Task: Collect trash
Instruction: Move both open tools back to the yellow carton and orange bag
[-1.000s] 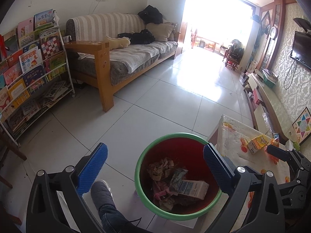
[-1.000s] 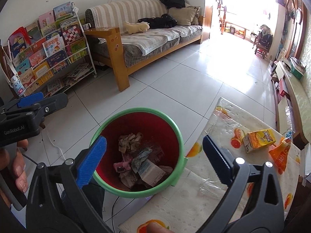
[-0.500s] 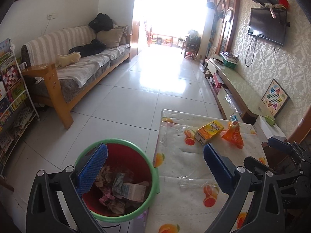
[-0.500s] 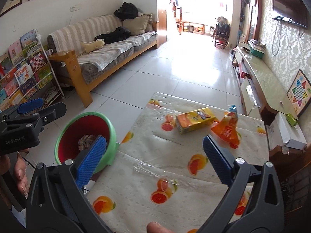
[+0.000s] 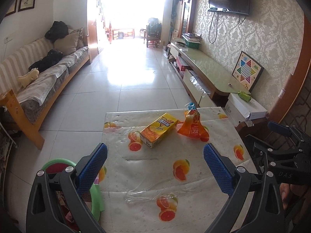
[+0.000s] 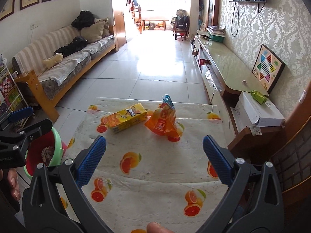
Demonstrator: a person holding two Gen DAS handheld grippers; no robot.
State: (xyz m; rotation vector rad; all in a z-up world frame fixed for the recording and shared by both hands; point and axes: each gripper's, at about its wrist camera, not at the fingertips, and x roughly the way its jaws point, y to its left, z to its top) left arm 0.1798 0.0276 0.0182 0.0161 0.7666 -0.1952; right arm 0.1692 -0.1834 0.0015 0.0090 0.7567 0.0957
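A yellow drink carton (image 5: 158, 129) lies on its side on the table, with an orange snack bag (image 5: 192, 125) to its right. Both also show in the right wrist view, the carton (image 6: 126, 117) and the bag (image 6: 163, 123). My left gripper (image 5: 155, 168) is open and empty, above the table's near half, short of the carton. My right gripper (image 6: 154, 160) is open and empty, short of the bag. The red trash bin with a green rim (image 6: 56, 145) stands on the floor at the table's left edge; it also shows in the left wrist view (image 5: 58, 162), holding several scraps.
The table wears an orange-print cloth (image 5: 151, 174) under clear plastic. A sofa (image 5: 44, 81) runs along the left wall. A low TV cabinet (image 5: 206, 69) and a white box (image 5: 245, 106) stand at the right. Tiled floor (image 5: 126, 81) stretches beyond.
Both grippers have swung right, from over the trash bin to over the table. The carton and bag now lie ahead; the bin has slid to the lower left. Both stayed open.
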